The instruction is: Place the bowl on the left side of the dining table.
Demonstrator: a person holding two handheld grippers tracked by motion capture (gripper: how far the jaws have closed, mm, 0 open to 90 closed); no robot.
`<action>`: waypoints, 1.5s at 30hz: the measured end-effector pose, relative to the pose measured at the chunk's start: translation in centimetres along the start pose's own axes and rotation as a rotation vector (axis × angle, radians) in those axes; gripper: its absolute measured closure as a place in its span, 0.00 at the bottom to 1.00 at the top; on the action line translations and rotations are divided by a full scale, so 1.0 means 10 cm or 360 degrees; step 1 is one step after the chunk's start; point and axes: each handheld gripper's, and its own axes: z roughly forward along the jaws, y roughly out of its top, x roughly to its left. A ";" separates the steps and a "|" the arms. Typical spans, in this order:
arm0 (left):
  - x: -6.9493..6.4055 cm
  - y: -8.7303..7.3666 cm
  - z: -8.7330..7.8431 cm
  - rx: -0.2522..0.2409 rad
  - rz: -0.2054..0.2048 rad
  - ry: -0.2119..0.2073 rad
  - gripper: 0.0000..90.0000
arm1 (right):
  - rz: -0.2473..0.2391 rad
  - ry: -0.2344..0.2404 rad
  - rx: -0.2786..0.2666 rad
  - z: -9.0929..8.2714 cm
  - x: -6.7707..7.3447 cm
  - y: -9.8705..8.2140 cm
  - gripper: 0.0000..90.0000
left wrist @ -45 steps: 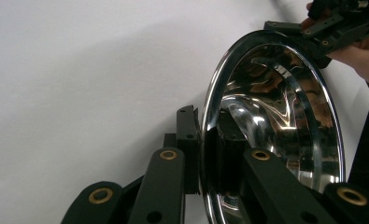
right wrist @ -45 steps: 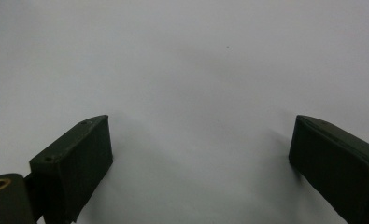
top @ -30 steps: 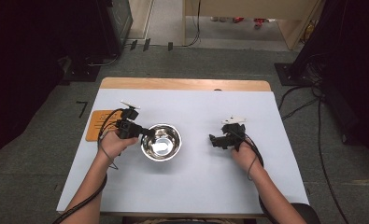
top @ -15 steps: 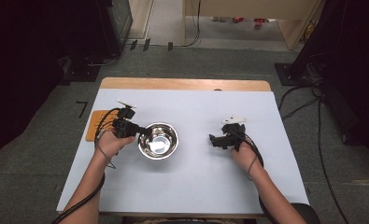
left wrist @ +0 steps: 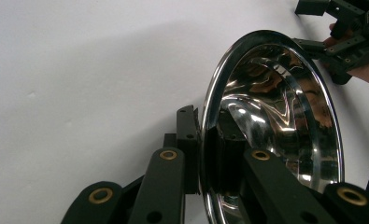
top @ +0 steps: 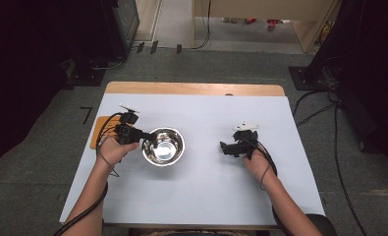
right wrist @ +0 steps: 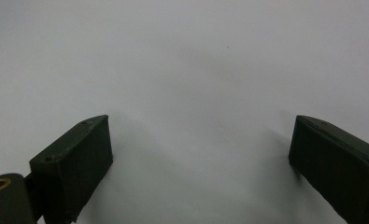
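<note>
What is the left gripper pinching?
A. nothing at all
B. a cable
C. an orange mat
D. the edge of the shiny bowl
D: in the left gripper view the left gripper has one jaw outside and one inside the rim of the shiny bowl, shut on its wall.

The high view looks down on the whole surface [top: 206,196]; both gripper views sit close above it, sharing its pale top.
</note>
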 end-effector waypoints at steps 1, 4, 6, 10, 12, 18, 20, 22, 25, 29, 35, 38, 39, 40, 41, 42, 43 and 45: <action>0.00 0.00 0.00 0.0001 -0.0001 0.0000 0.94 | 0.0001 0.0000 0.0000 0.00 0.00 0.00 0.06; 0.02 0.00 -0.01 0.0003 -0.0008 0.0002 0.94 | 0.0000 0.0000 0.0000 0.00 0.00 0.00 0.06; 0.03 0.00 -0.02 -0.0001 -0.0015 0.0004 0.94 | 0.0000 0.0000 -0.0001 0.00 0.00 0.00 0.06; 0.06 -0.01 -0.04 -0.0010 -0.0029 0.0010 0.94 | -0.0001 0.0000 -0.0001 0.00 0.00 0.00 0.06; 0.08 -0.01 -0.06 -0.0014 -0.0033 0.0014 0.94 | -0.0001 -0.0001 -0.0001 0.00 0.00 0.00 0.06; 0.12 -0.02 -0.09 -0.0028 -0.0054 0.0028 0.94 | -0.0001 -0.0001 -0.0001 0.00 0.00 0.00 0.06; 0.14 -0.02 -0.10 -0.0032 -0.0062 0.0032 0.94 | 0.0000 -0.0001 0.0000 0.00 0.00 0.00 0.06; 0.15 -0.02 -0.11 -0.0038 -0.0067 0.0035 0.94 | 0.0000 0.0000 -0.0001 0.00 0.00 0.00 0.06; 0.18 -0.03 -0.13 -0.0041 -0.0078 0.0039 0.94 | -0.0001 -0.0001 -0.0001 0.00 0.00 0.00 0.06; 0.21 -0.03 -0.15 -0.0048 -0.0089 0.0051 0.94 | 0.0000 -0.0001 -0.0001 0.00 0.00 0.00 0.06; 0.25 -0.04 -0.19 -0.0061 -0.0108 0.0074 0.94 | 0.0001 0.0000 -0.0001 0.00 0.00 0.00 0.06; 0.28 -0.05 -0.21 -0.0073 -0.0126 0.0078 0.94 | 0.0000 0.0000 -0.0001 0.00 0.00 0.00 0.06; 0.30 -0.05 -0.22 -0.0073 -0.0125 0.0079 0.94 | 0.0001 0.0000 -0.0001 0.00 0.00 0.00 0.06; 0.30 -0.05 -0.22 -0.0081 -0.0133 0.0083 0.94 | 0.0000 0.0000 -0.0001 0.00 0.00 0.00 0.06; 0.31 -0.05 -0.23 -0.0081 -0.0132 0.0092 0.94 | 0.0000 0.0000 0.0000 0.00 0.00 0.00 0.06; 0.32 -0.06 -0.24 -0.0082 -0.0136 0.0098 0.94 | 0.0001 0.0000 0.0000 0.00 0.00 0.00 0.06; 0.33 -0.06 -0.24 -0.0082 -0.0135 0.0099 0.94 | 0.0000 0.0000 0.0000 0.00 0.00 0.00 0.06; 0.35 -0.06 -0.25 -0.0085 -0.0148 0.0104 0.94 | 0.0001 0.0000 0.0000 0.00 0.00 0.00 0.06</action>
